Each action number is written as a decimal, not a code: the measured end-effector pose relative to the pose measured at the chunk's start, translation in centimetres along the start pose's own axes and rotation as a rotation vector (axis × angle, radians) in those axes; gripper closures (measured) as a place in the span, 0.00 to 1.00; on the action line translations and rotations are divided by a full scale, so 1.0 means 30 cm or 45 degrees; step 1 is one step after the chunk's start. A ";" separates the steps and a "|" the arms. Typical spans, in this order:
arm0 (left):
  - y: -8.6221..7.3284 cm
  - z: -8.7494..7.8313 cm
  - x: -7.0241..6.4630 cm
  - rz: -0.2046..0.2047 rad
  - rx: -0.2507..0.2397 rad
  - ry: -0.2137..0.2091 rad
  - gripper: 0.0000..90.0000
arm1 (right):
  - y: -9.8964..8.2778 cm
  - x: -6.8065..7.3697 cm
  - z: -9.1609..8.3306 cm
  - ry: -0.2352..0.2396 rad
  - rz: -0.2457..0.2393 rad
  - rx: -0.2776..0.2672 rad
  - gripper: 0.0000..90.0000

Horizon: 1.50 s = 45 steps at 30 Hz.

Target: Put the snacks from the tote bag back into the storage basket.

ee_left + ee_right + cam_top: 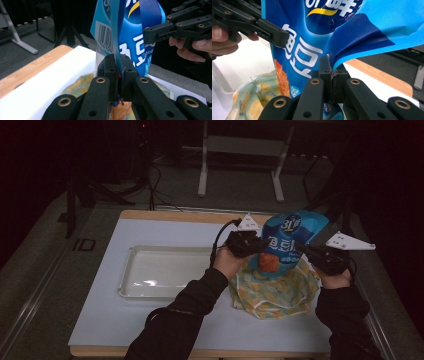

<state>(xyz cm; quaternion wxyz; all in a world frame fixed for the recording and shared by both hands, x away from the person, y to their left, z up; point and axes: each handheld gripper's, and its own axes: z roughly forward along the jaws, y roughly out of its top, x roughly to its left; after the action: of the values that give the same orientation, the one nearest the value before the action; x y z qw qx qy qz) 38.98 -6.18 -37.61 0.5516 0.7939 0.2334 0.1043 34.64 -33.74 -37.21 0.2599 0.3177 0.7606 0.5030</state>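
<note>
From the high view, a person at a pale worktop (150, 320) holds a blue snack bag (286, 242) upright between two hand-held tools. The left tool (246, 242) grips the bag's left edge; the right tool (312, 254) grips its right edge. Directly below the bag lies a crumpled cloth bag with a yellow lemon print (275, 290). Left of the snack bag sits a shallow white rectangular tray (165, 270), glossy and bare.

In the left gripper view, the left tool (119, 72) has its jaws pressed tight on a thin folded edge of the snack bag (130, 37), which is glossy crinkled film with a barcode and white lettering. The right tool (160, 33) reaches in beyond the bag.

In the right gripper view, the right tool (331, 72) is likewise clamped flat on the snack bag (317, 37), whose film puckers at the pinch. The lemon-print bag (254, 100) shows soft and rumpled below.

The bag seems about to go into or come out of the cloth bag; keeping both pinches firm and level should stop the slippery film sliding free.
</note>
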 end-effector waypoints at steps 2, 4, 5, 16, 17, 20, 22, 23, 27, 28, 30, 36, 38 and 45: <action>0.015 -0.018 0.003 -0.003 -0.015 0.007 0.97 | 0.018 0.004 0.000 -0.003 -0.002 -0.003 0.99; 0.025 -0.030 0.007 -0.003 -0.023 0.012 0.97 | 0.035 0.009 0.001 -0.007 -0.008 -0.009 0.99; 0.030 -0.037 0.009 -0.003 -0.026 0.014 0.97 | 0.045 0.011 0.001 -0.007 -0.013 -0.009 0.99; 0.065 -0.123 0.026 0.002 -0.032 0.057 0.98 | 0.131 0.055 0.032 0.010 -0.047 -0.025 0.99; 0.070 -0.139 0.029 0.000 -0.035 0.065 0.98 | 0.138 0.058 0.036 0.012 -0.053 -0.029 0.99; 0.074 -0.162 0.036 -0.004 -0.045 0.076 0.98 | 0.158 0.070 0.046 0.019 -0.060 -0.036 0.99; 0.076 -0.176 0.040 -0.002 -0.048 0.082 0.98 | 0.170 0.078 0.053 0.022 -0.066 -0.038 0.99; 0.077 -0.184 0.043 -0.003 -0.047 0.086 0.98 | 0.176 0.081 0.057 0.023 -0.073 -0.039 0.99; 0.079 -0.206 0.049 -0.004 -0.049 0.097 0.98 | 0.191 0.093 0.069 0.030 -0.079 -0.044 0.99; 0.079 -0.212 0.052 -0.006 -0.050 0.100 0.98 | 0.198 0.101 0.076 0.036 -0.076 -0.047 0.99; 0.076 -0.236 0.058 -0.006 -0.045 0.115 0.98 | 0.206 0.110 0.088 0.043 -0.079 -0.050 0.99; 0.067 -0.271 0.069 -0.013 -0.049 0.133 0.98 | 0.222 0.139 0.117 0.065 -0.088 -0.055 0.99; 0.061 -0.290 0.074 -0.020 -0.053 0.143 0.98 | 0.227 0.147 0.126 0.070 -0.091 -0.055 0.99; 0.047 -0.336 0.086 -0.030 -0.062 0.161 0.98 | 0.248 0.178 0.152 0.093 -0.111 -0.055 0.99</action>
<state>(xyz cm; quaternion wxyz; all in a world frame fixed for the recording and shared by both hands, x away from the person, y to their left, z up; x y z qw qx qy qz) 37.30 3.00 -32.83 0.5561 0.7694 0.2744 0.1533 36.02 -24.86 -32.32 0.2606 0.2600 0.7716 0.5187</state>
